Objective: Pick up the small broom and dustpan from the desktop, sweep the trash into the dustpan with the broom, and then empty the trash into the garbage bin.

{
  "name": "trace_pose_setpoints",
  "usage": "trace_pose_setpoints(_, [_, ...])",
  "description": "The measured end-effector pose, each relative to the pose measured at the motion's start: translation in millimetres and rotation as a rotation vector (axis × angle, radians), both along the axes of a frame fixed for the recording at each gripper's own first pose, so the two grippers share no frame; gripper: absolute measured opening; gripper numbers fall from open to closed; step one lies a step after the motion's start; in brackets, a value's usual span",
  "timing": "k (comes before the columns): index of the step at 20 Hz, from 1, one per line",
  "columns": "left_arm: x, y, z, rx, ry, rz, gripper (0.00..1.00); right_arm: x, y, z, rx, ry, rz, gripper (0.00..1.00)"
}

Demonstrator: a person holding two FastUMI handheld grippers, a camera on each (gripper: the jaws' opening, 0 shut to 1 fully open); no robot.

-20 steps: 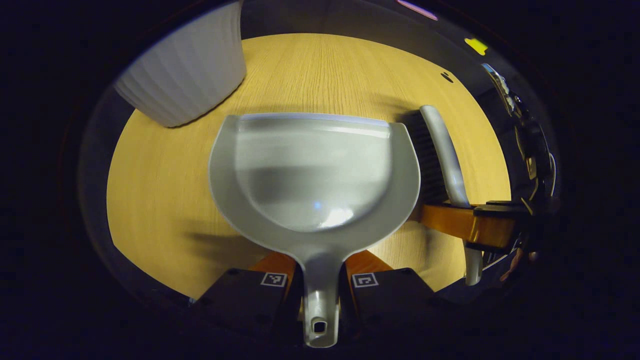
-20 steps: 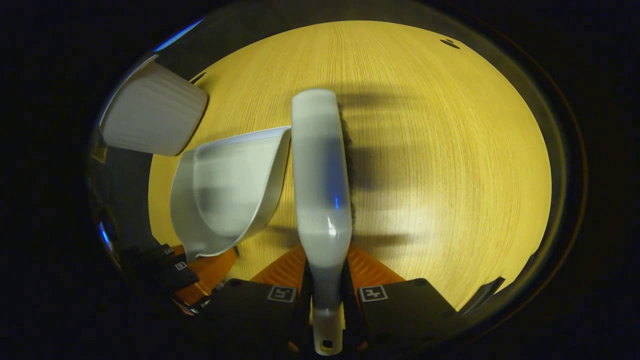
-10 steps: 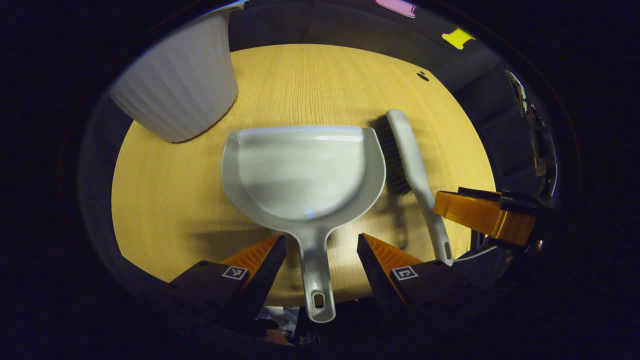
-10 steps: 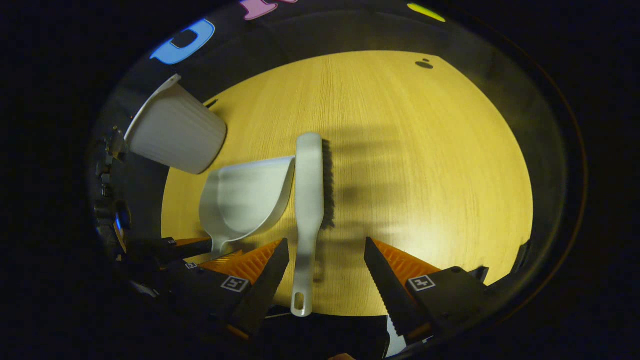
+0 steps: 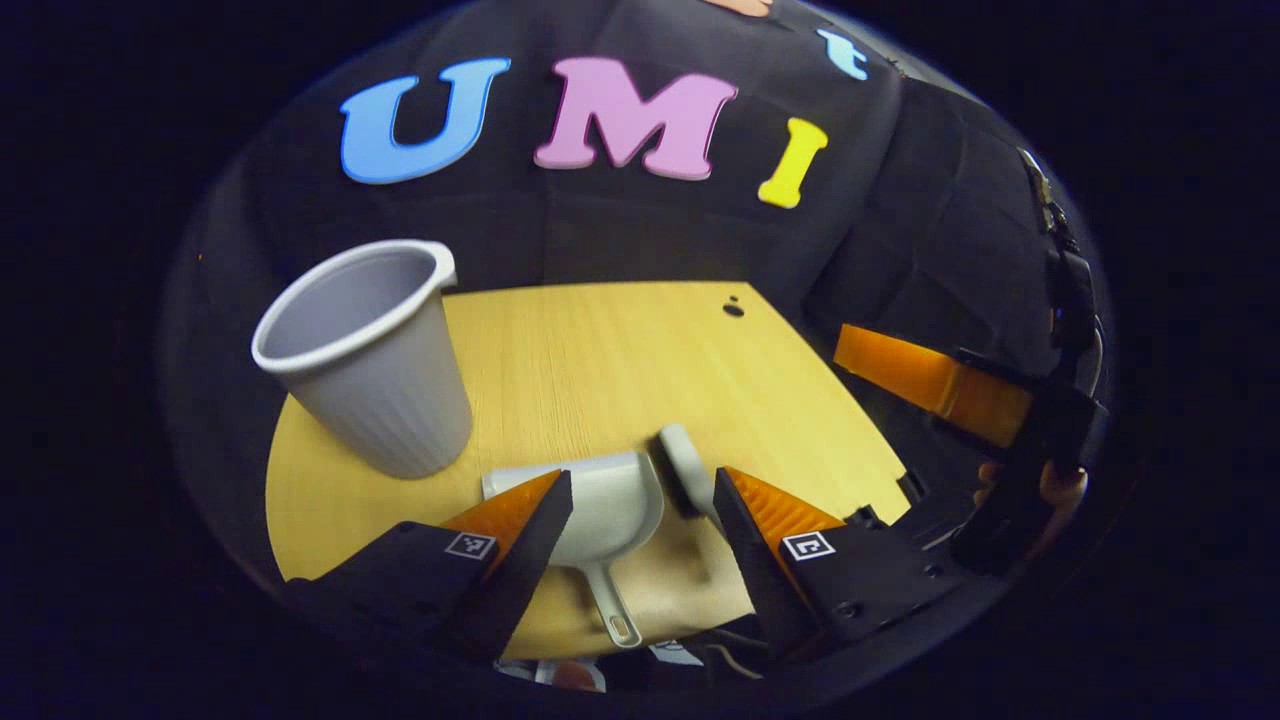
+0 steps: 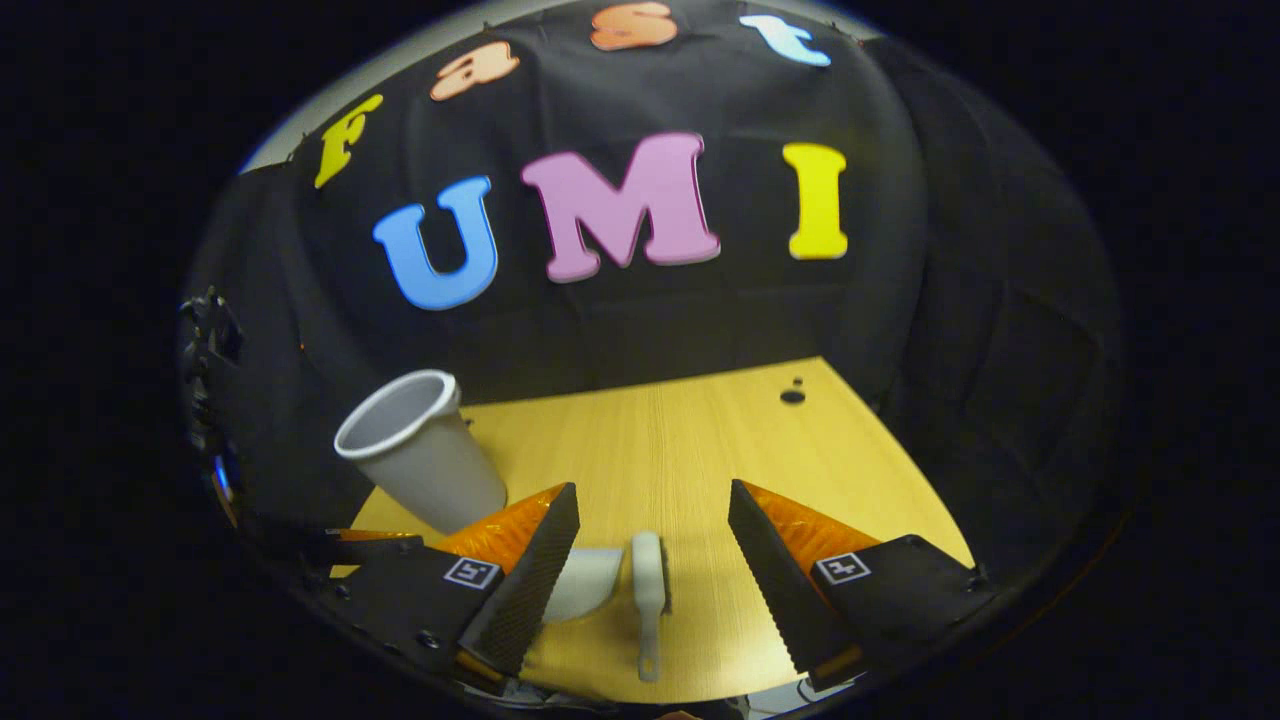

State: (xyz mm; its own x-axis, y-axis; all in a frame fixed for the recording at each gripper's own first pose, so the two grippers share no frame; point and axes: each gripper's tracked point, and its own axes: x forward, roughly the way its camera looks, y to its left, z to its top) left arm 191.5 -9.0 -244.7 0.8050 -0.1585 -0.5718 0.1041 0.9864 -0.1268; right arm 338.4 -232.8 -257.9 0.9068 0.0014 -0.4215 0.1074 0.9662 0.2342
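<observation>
Desktop: dustpan, broom released; both grippers lifted back, jaws apart

A staged recording booth here: black cloth wall draped behind a pale wood-grain desk, dim surroundings, light falling on the desk alone.

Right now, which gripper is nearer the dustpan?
Left. The left gripper hangs open above the dustpan, whose handle lies between its fingers. The right gripper is open over the broom, beside the dustpan.
</observation>
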Motion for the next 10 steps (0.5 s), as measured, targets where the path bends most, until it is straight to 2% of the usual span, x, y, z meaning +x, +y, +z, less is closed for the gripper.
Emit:
trace_pose_setpoints(3, [-6,5,74,0.012,-0.27,-0.034,0.86,5,1,81,-0.106,-0.277,-0.056,0.98])
trace_pose_setpoints(5, [-15,12,91,0.062,-0.418,-0.021,0.86,1,4,123,-0.222,-0.448,-0.055,0.97])
trace_pose_setpoints(7, [-16,5,96,0.092,-0.569,-0.006,0.85,-13,13,139,-0.298,-0.503,-0.028,0.97])
trace_pose_setpoints(10, [-24,3,106,0.09,-0.631,0.025,0.83,-17,25,132,-0.259,-0.466,0.036,0.97])
